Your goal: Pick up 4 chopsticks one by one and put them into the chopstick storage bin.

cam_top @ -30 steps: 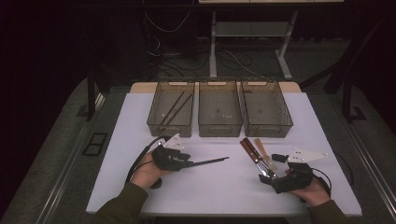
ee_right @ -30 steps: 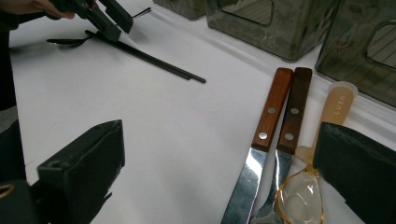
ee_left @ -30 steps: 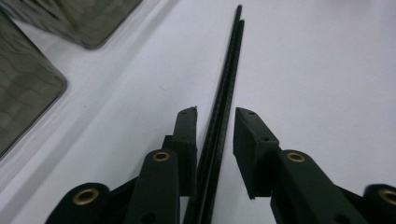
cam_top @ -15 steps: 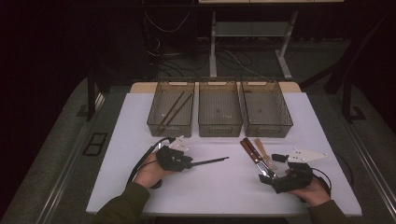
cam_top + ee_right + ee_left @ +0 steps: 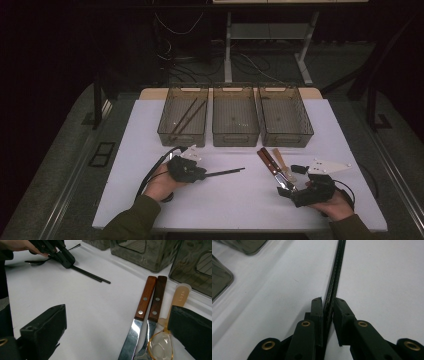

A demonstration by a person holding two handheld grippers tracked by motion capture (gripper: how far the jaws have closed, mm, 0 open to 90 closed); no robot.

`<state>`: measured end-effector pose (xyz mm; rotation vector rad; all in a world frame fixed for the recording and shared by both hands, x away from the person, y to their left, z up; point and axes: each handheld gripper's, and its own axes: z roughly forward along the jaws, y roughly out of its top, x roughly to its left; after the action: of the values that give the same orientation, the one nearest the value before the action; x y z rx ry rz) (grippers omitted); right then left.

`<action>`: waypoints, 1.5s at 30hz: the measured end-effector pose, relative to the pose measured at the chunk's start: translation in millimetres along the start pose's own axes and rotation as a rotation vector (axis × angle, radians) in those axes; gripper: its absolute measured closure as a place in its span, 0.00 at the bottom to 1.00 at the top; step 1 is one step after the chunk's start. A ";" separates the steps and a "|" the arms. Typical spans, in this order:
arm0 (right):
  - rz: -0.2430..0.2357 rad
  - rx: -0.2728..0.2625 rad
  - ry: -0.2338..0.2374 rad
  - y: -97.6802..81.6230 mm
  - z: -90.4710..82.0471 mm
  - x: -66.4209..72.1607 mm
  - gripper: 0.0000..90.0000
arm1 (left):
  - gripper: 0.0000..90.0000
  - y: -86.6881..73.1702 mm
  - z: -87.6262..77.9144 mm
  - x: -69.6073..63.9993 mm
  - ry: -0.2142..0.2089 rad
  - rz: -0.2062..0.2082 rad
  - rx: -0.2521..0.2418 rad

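Observation:
A pair of black chopsticks lies on the white table, pointing right. My left gripper is at their left end. In the left gripper view the chopsticks run between the jaws of the left gripper. The jaws have just been closing, and both pads touch the sticks. My right gripper rests at the front right. In the right gripper view it stands wide open over the blades of two wooden-handled steel utensils and an amber plastic spoon.
Three translucent bins stand in a row at the back: left, middle, right. The left bin holds dark chopsticks. A cable loops behind my left hand. The table's front edge runs just below both hands.
The left hand has shifted slightly at the near end of the black chopsticks. The right hand and the utensils have kept still.

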<state>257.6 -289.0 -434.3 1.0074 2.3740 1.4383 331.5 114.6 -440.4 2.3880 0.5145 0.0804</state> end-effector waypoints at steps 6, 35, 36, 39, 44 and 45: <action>-0.001 0.000 0.001 0.1 0.1 -0.1 0.03 | 0.88 1.2 1.1 0.4 -0.007 -0.005 -0.005; -0.005 -0.006 -0.002 0.1 -1.0 -0.2 0.03 | 0.76 -6.8 -27.9 -5.6 -0.005 -0.071 -0.117; -0.005 -0.006 -0.001 0.2 -1.0 -0.3 0.03 | 0.79 -9.6 -32.6 -6.1 0.000 -0.075 -0.122; -0.006 -0.006 -0.002 0.1 -0.9 -0.3 0.03 | 0.86 -19.5 -43.0 -8.8 0.014 -0.086 -0.134; -0.009 -0.006 -0.002 0.1 -0.7 -0.1 0.03 | 0.92 -37.4 -50.0 -7.5 0.031 -0.104 -0.104; -0.009 -0.007 -0.002 0.1 -0.8 0.0 0.03 | 0.93 -40.2 -50.3 -6.7 0.030 -0.114 -0.102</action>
<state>257.3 -289.6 -433.8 0.9947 2.3675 1.4402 301.9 170.7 -427.2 2.2566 0.6447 0.0899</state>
